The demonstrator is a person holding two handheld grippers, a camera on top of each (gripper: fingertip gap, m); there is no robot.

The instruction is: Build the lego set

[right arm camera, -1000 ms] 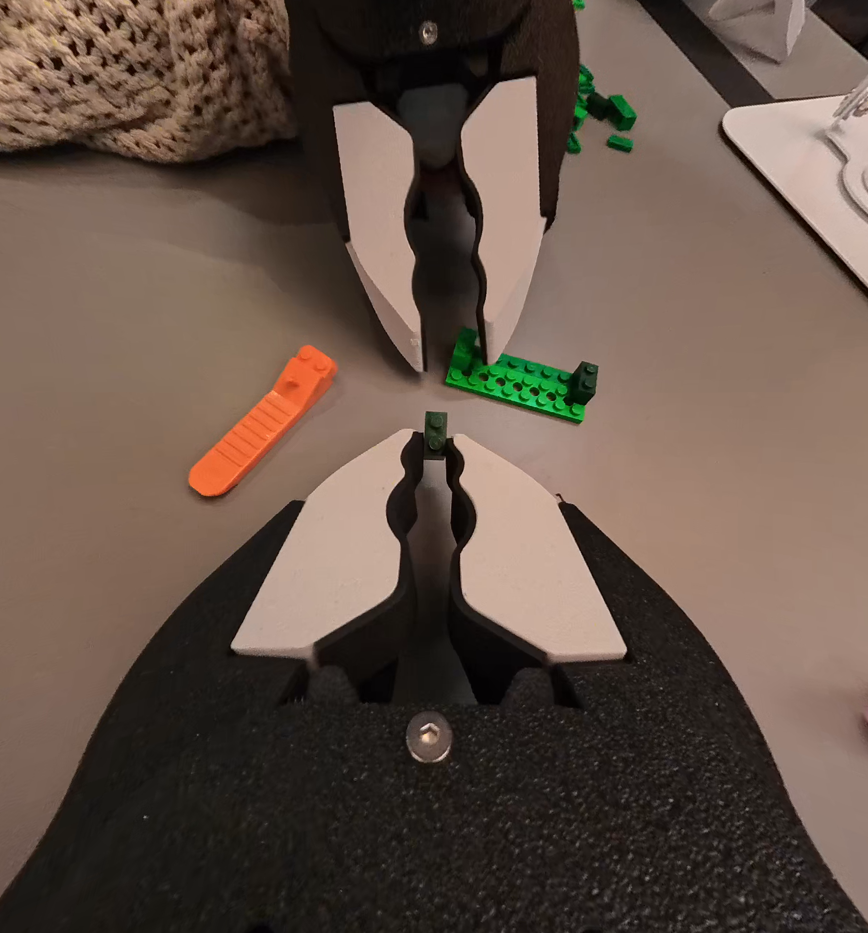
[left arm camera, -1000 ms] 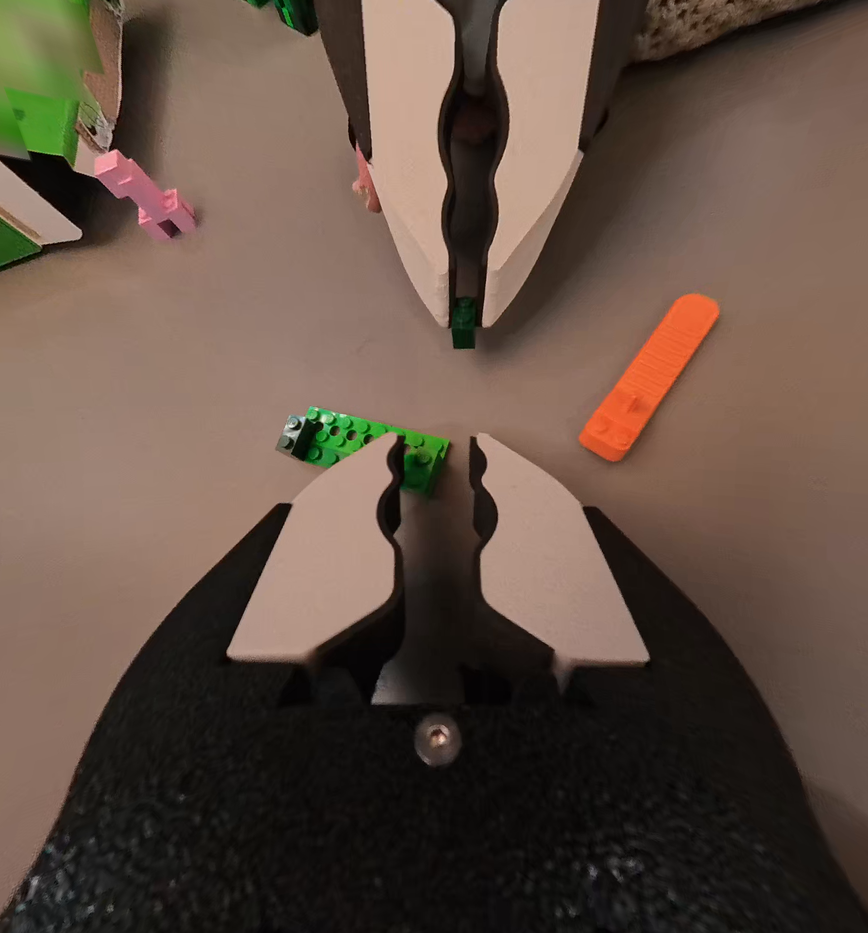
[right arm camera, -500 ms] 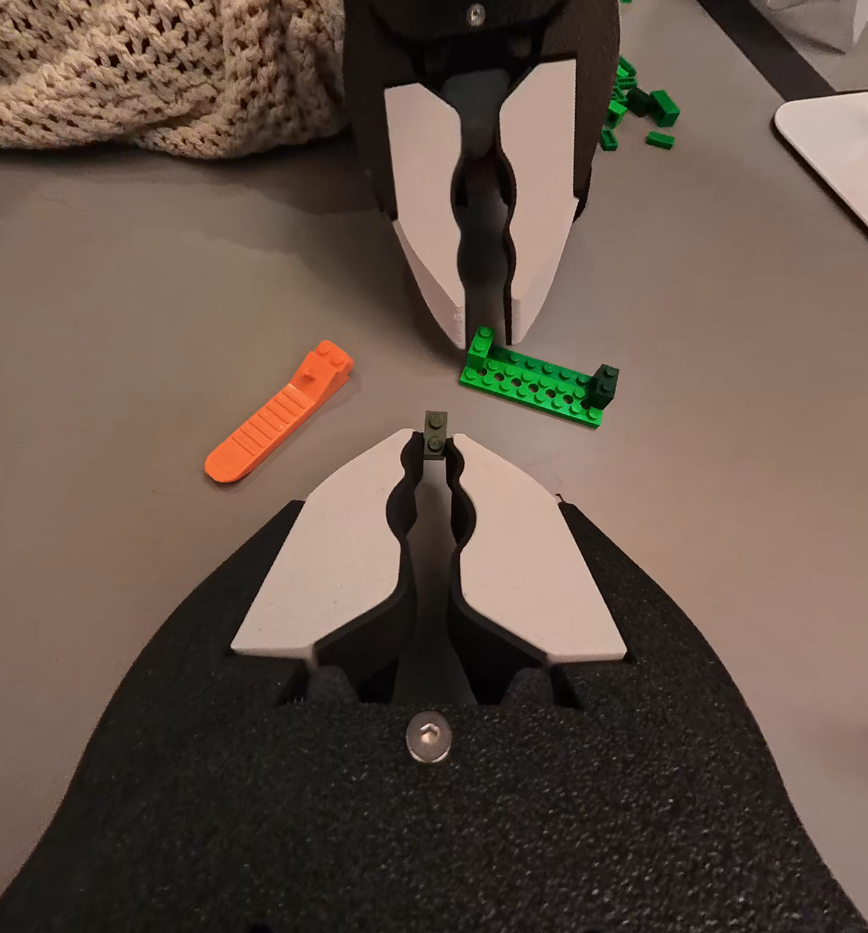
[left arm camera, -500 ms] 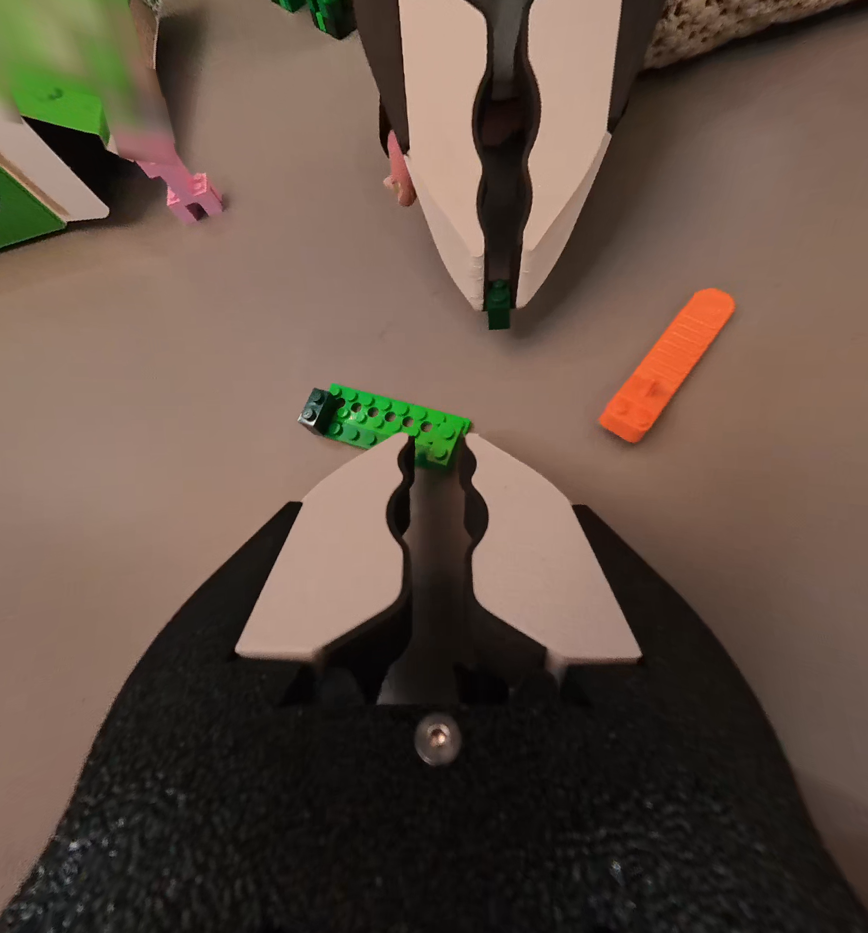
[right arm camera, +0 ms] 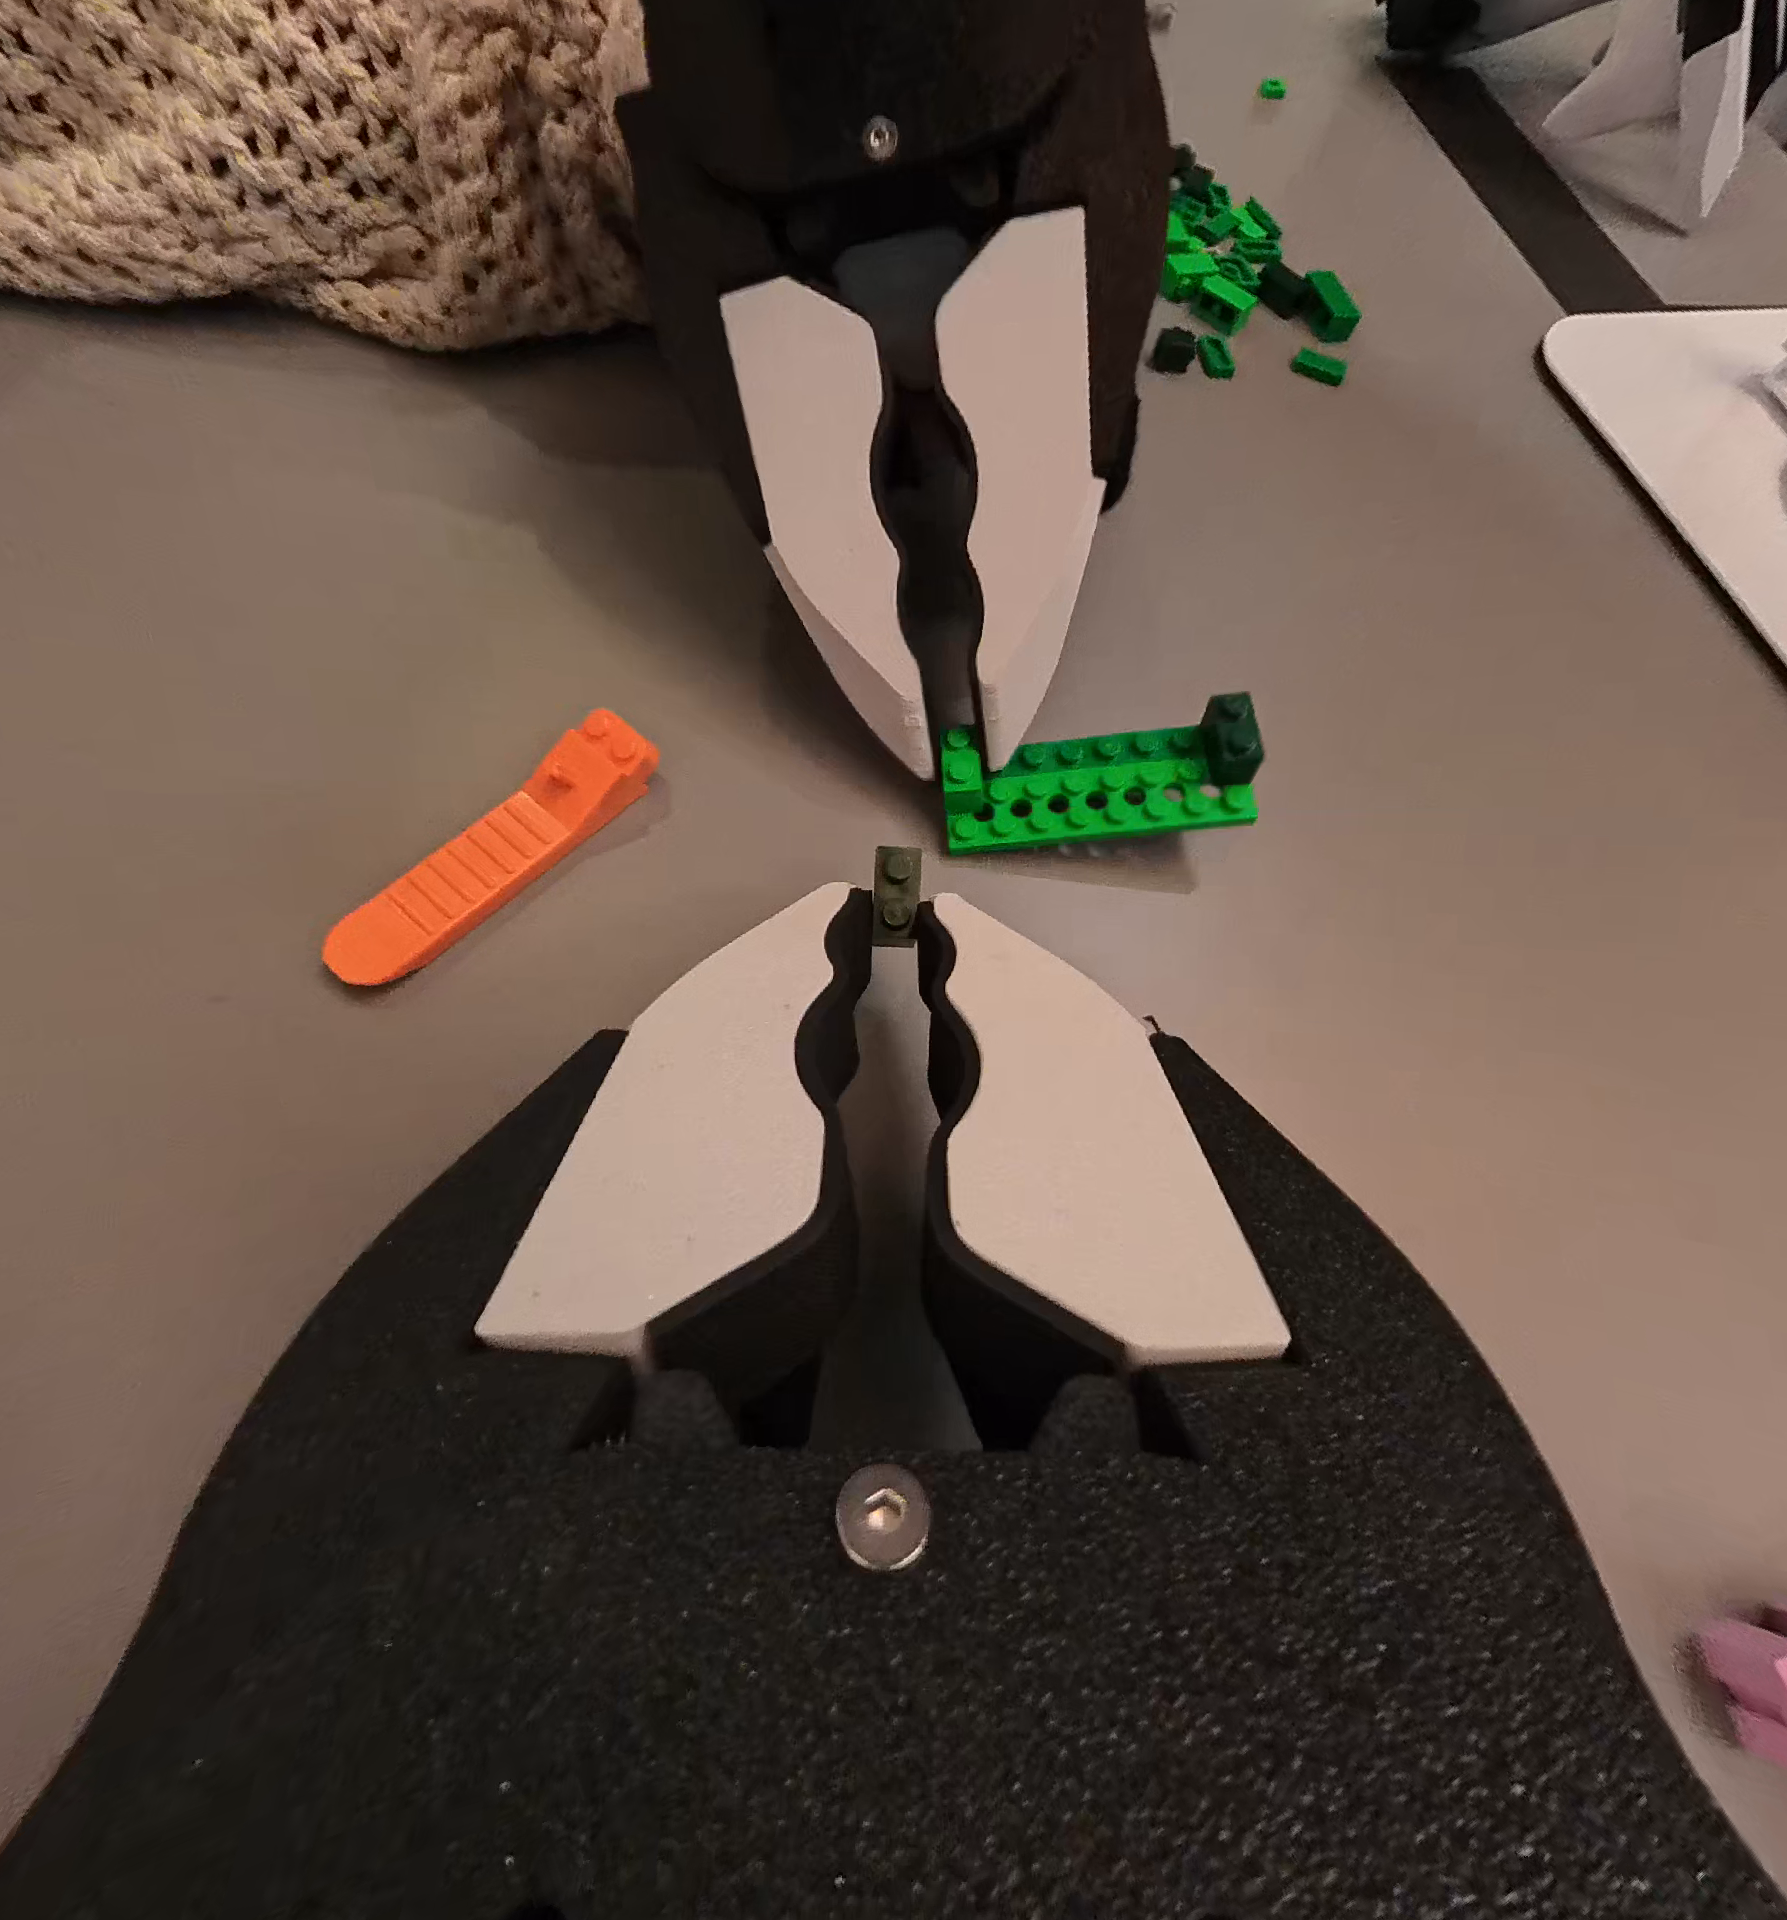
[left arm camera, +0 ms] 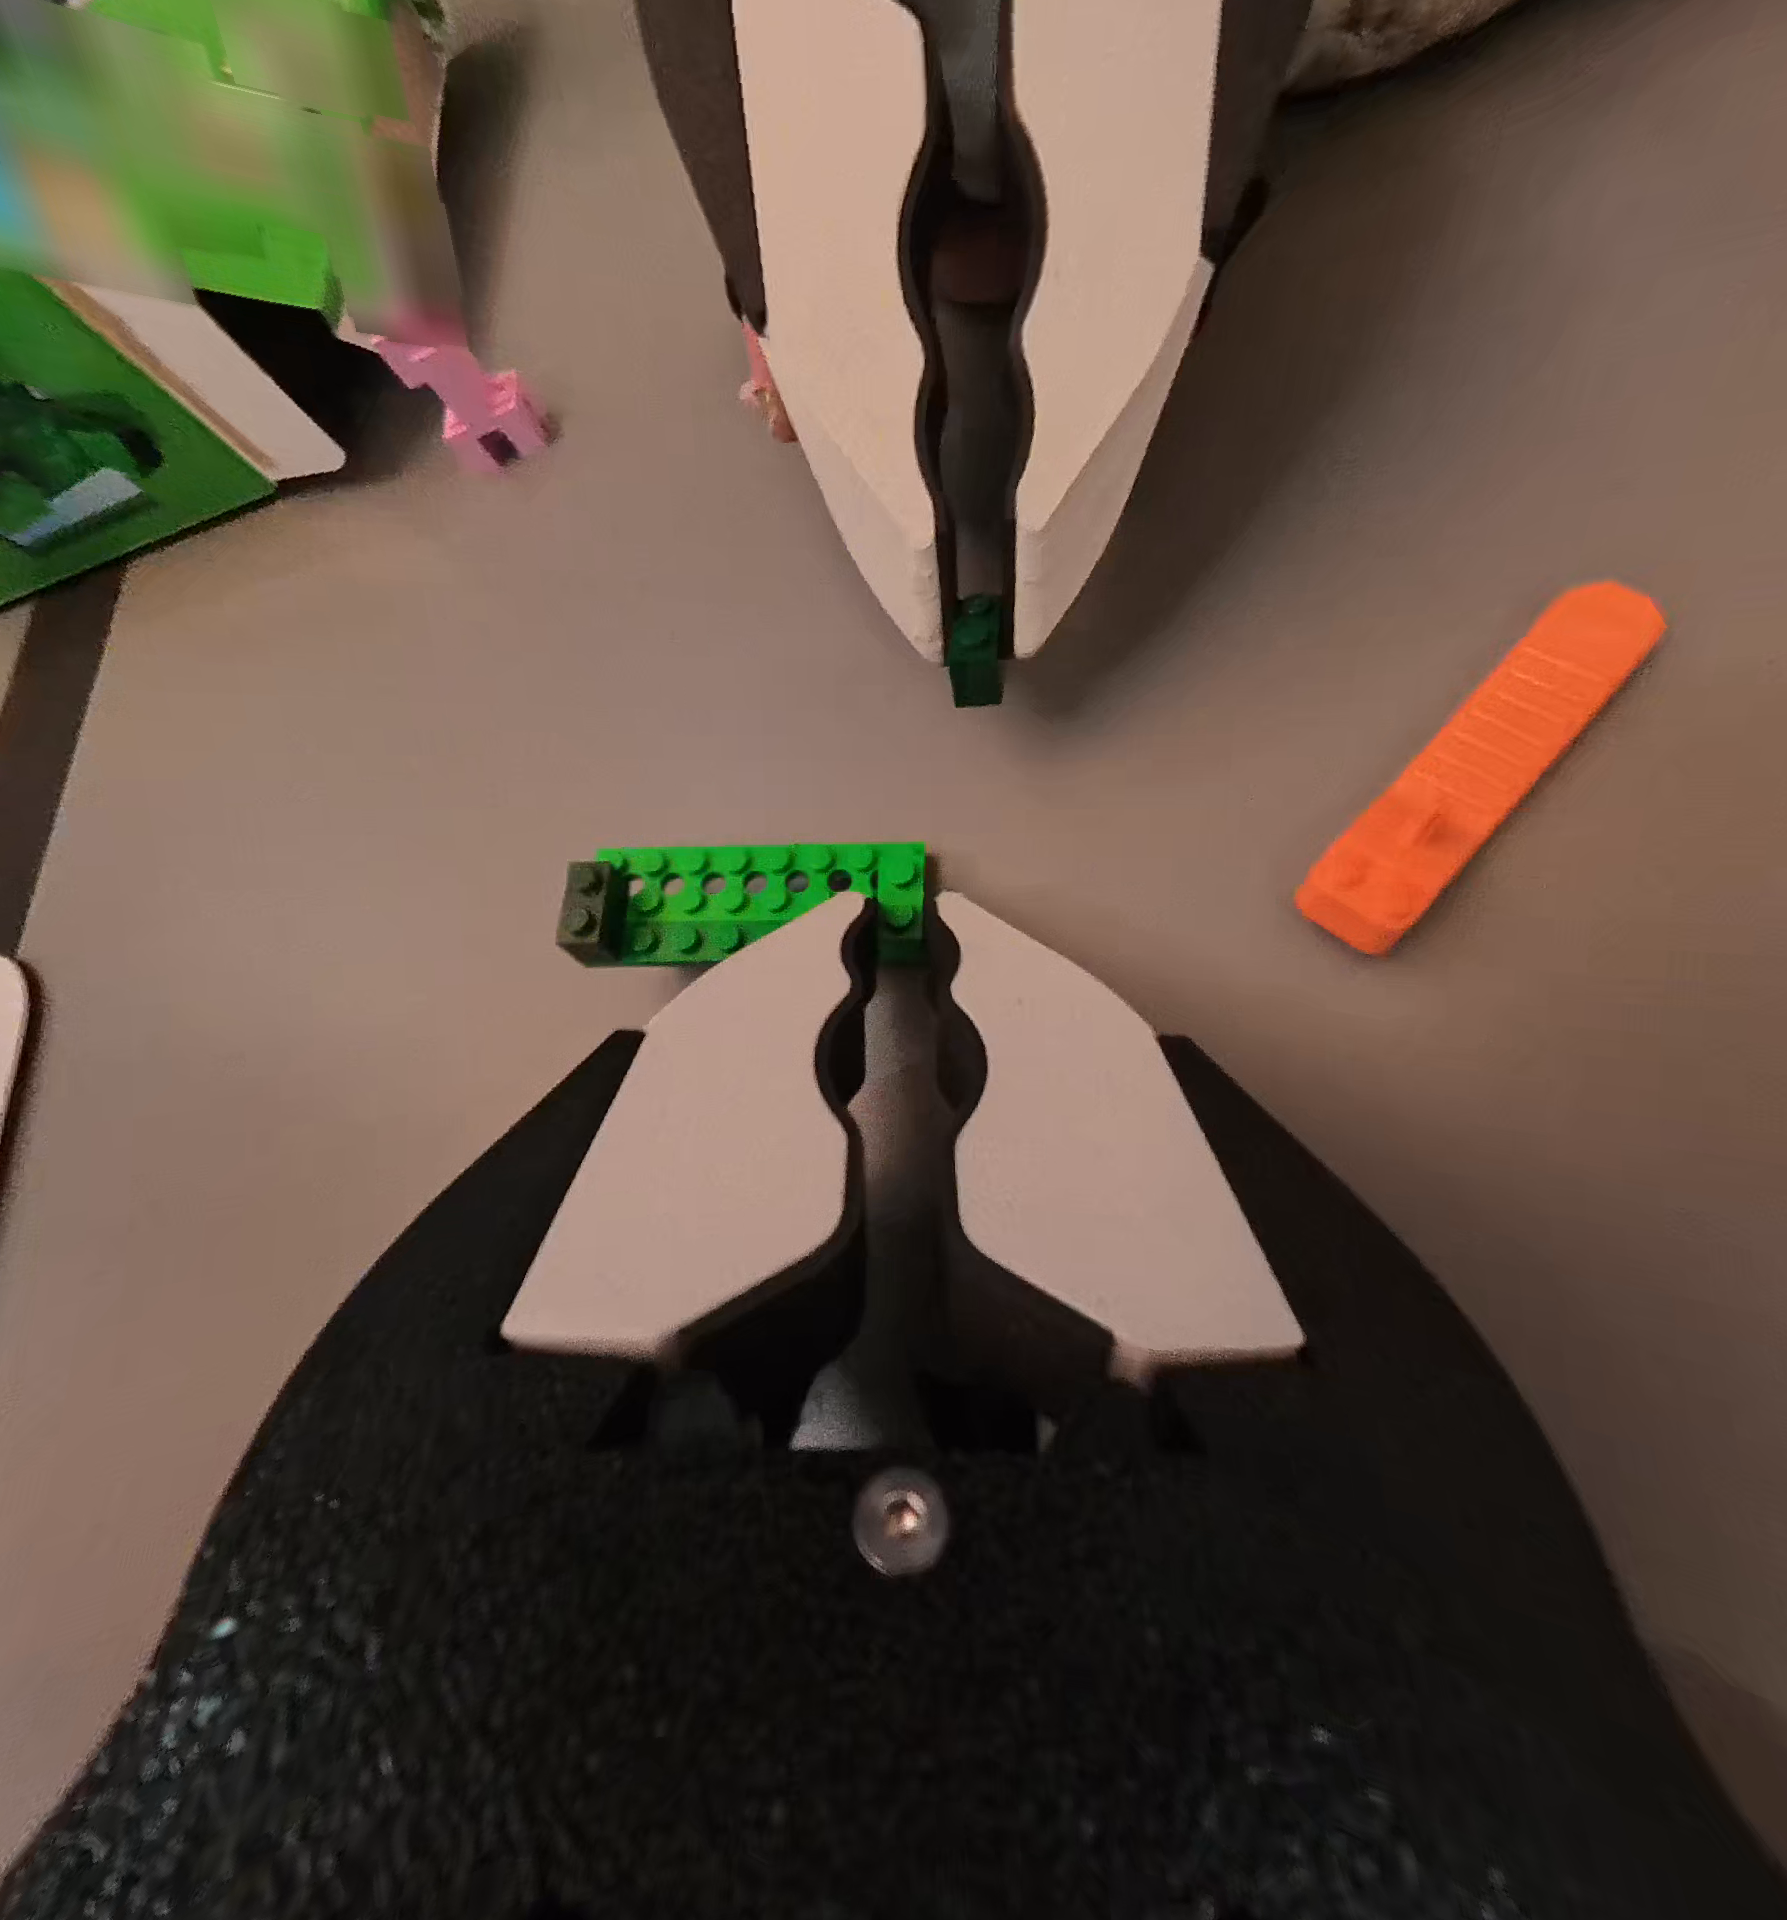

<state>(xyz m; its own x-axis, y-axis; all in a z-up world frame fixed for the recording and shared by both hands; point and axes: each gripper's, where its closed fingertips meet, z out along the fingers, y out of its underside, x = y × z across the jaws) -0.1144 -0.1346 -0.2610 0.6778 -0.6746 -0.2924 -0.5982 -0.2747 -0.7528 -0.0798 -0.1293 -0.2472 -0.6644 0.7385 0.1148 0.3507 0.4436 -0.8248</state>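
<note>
Left gripper [left arm camera: 904,909] clamped on raised end brick of bright green plate [right arm camera: 1097,795], plate tilted w/ far side off grey surface [right arm camera: 245,571], right gripper [right arm camera: 894,904] pinching small dk green piece [right arm camera: 895,896] just beside it, orange separator [right arm camera: 494,852] off to side, loose green bricks [right arm camera: 1247,296] well apart.

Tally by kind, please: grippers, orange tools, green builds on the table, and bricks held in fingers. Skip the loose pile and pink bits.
Grippers: 2 (left gripper, right gripper)
Orange tool: 1
Green build: 1
Held brick: 1
Total: 5
</note>
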